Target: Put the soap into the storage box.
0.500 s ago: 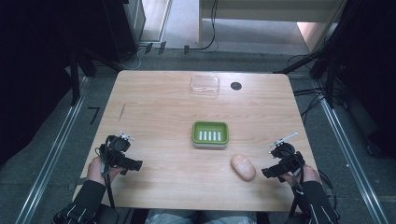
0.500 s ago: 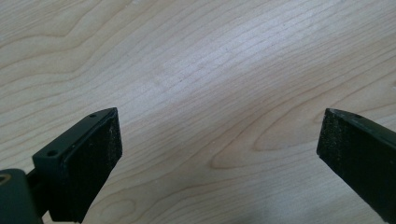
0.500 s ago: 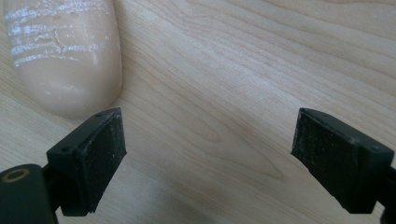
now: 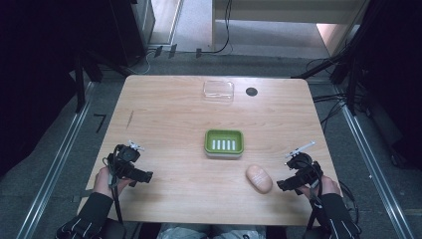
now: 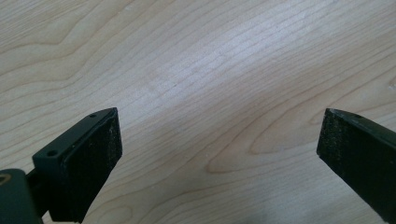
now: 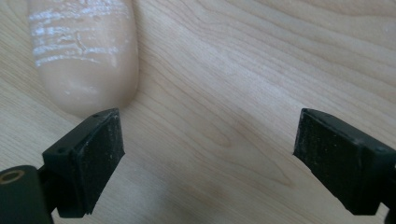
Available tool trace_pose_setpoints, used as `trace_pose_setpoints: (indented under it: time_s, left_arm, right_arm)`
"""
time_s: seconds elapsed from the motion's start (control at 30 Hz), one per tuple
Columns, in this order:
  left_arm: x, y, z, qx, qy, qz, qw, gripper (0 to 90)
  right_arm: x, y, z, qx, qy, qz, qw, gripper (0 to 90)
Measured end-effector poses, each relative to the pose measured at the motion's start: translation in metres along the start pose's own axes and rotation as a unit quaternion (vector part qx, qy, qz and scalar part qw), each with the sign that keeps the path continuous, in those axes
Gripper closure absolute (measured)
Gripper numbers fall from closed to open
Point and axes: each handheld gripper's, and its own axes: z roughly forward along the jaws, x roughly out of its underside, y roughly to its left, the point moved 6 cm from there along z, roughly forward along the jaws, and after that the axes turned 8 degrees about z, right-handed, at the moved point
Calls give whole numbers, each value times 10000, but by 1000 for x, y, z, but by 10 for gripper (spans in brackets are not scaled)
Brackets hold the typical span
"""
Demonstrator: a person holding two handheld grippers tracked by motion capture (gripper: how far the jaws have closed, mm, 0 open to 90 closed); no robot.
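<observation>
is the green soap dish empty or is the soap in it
Empty: the green soap dish shows only its white-slotted floor, and the soap lies on the table beside it.

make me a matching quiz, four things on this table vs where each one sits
Things:
1. green slotted soap dish
2. clear plastic lid
3. peach oval soap bar
4. small black disc

Places:
A. far edge, right of the clear piece
B. table centre
C. near the right gripper
D. far edge, middle

Pairs: 1-B, 2-D, 3-C, 4-A
</observation>
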Motion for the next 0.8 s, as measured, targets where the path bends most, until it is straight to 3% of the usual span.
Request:
trace_pose_setpoints:
  time_s: [0.23, 0.47, 0.8]
  left_arm:
    - [-2, 0, -1, 59, -34, 72, 10000, 5]
    - [-8, -3, 3, 92, -18, 213, 9997, 5]
    - [-7, 2, 5, 134, -57, 115, 9998, 5]
  right_arm:
    - [-7, 13, -4, -70, -43, -193, 9998, 84]
    - [-12, 18, -10, -191, -191, -192, 9995, 84]
    - [-31, 36, -11, -353, -261, -388, 9983, 86]
